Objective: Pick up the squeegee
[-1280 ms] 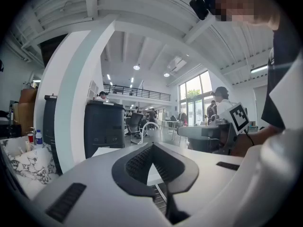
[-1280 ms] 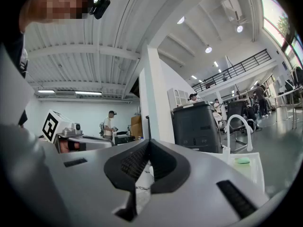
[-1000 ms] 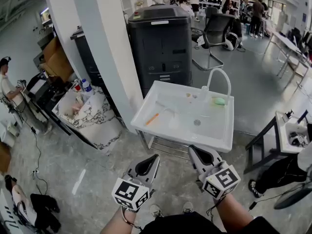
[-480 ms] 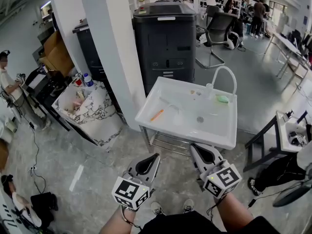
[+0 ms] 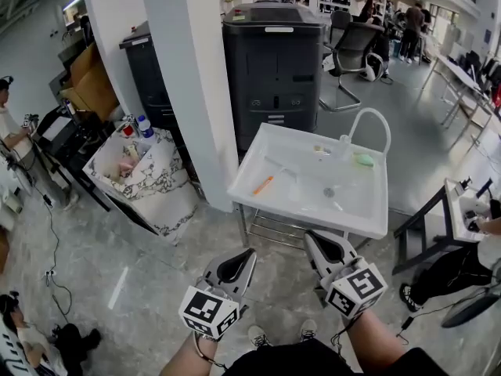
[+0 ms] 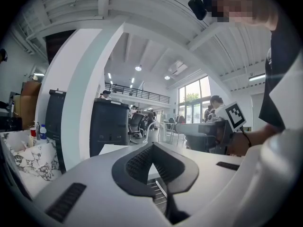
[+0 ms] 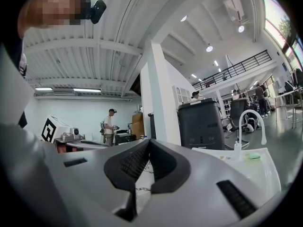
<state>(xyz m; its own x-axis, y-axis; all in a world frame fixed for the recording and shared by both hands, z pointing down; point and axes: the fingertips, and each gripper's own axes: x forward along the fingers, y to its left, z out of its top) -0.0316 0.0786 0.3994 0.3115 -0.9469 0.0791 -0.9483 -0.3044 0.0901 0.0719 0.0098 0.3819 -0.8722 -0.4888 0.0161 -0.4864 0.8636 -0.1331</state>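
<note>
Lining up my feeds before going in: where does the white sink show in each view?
Head view: the white sink sits right of centre, in the middle of the picture's height.
Left gripper view: only its near edge shows, left of centre and low.
Right gripper view: it lies at lower right.
Shared landmark: the dark cabinet stands just behind the sink in all three views.

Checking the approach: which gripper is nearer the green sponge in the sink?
Right. The right gripper is just short of the sink's front rim, with the green sponge near the far right corner; the left gripper is farther left, farther away.
</note>
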